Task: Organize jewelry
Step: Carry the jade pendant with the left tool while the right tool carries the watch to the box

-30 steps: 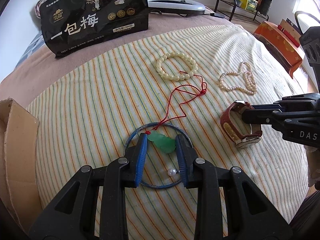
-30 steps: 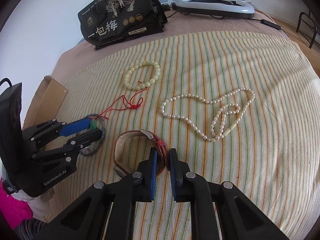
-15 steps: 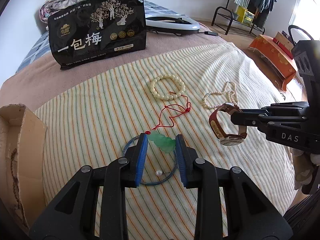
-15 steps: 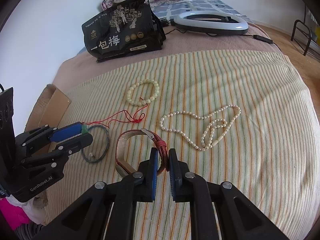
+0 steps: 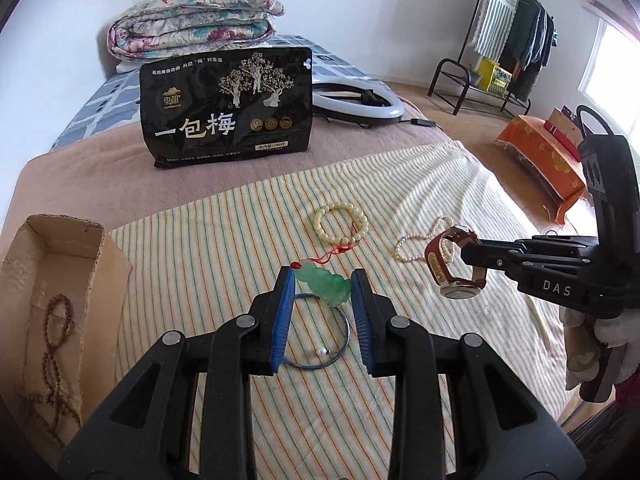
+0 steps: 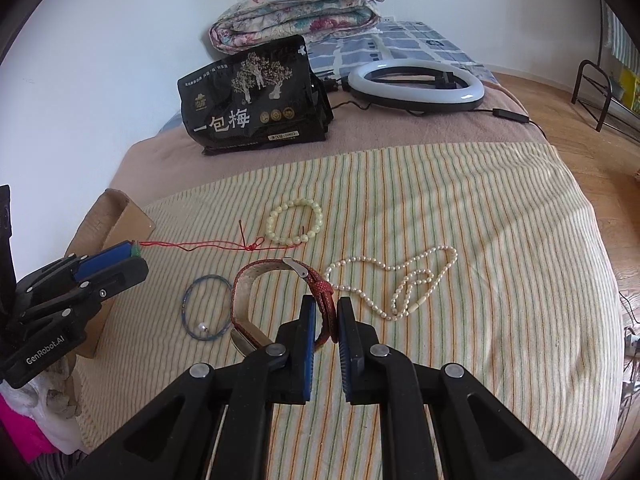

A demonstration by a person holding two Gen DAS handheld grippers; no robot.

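My left gripper (image 5: 323, 286) is shut on a green jade pendant (image 5: 325, 287) and holds it above the striped cloth; its red cord (image 6: 200, 245) trails taut back to the cloth. My right gripper (image 6: 325, 312) is shut on the strap of a red-brown wristwatch (image 6: 276, 304), lifted off the cloth, also seen in the left wrist view (image 5: 452, 268). On the cloth lie a blue wire bangle with a pearl (image 6: 206, 318), a cream bead bracelet (image 6: 295, 227) and a pearl necklace (image 6: 404, 284). A cardboard box (image 5: 52, 280) at the left holds a brown bead string (image 5: 54, 340).
A black snack bag (image 5: 228, 108) stands at the back, with a ring light (image 5: 360, 102) and a folded quilt (image 5: 192, 24) behind it. The bed edge drops off to the right, where an orange box (image 5: 540, 152) and a clothes rack (image 5: 504, 40) stand on the floor.
Both grippers have risen from the cloth, lifting the jade pendant and the watch. The pendant's red cord has pulled out straight. The bangle stays on the cloth.
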